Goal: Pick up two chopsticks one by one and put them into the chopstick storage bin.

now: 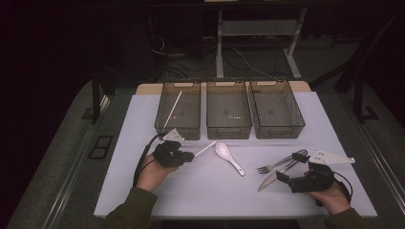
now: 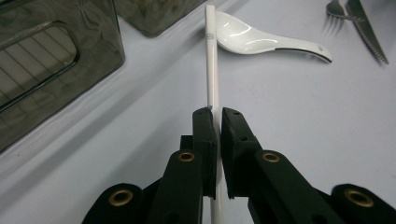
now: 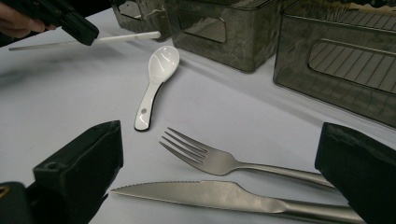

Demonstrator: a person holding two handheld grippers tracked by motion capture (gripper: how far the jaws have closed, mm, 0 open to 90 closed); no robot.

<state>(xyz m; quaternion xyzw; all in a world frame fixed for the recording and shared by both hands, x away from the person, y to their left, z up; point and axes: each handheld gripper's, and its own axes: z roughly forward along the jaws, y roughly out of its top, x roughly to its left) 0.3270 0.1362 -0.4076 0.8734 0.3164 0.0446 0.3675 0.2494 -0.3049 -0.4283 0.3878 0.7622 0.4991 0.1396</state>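
Left gripper (image 2: 218,114) at center-left of the high view is clamped tight on a white chopstick (image 2: 211,56), while the right gripper (image 3: 219,186) sits wide open at lower right, holding nothing.

The high view looks forward and down over the table (image 1: 143,191); both gripper views sit low and close, sharing the white spoon (image 2: 261,42).

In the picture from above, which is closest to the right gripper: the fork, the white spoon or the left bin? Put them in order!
From the right gripper:
1. Fork, just beside its jaws.
2. White spoon, mid-table, further left.
3. Left bin, far back-left, with a white stick inside.
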